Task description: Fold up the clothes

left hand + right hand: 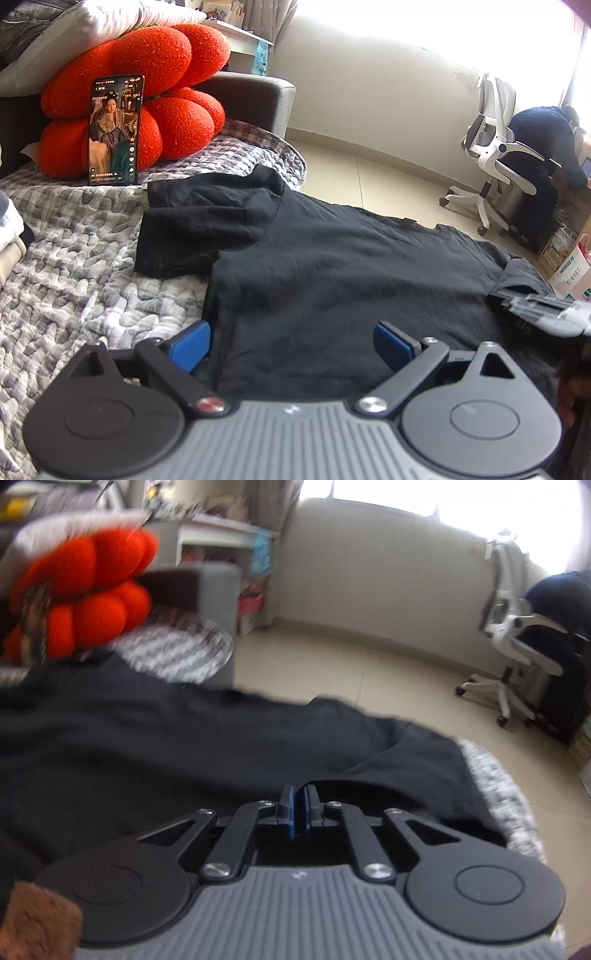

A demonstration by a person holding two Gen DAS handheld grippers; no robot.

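Note:
A black T-shirt lies spread flat on a grey-and-white checked blanket; one short sleeve points toward the far left. My left gripper is open over the shirt's near edge. Its blue pads stand wide apart, with cloth under them. In the right wrist view, which is blurred, my right gripper is shut on a raised fold of the T-shirt near its right side. The right gripper also shows at the right edge of the left wrist view, at the shirt's other sleeve.
A red lobed cushion with a phone propped against it sits at the far left on the blanket. Beyond the blanket's edge are tiled floor, a white office chair with a seated person, and boxes.

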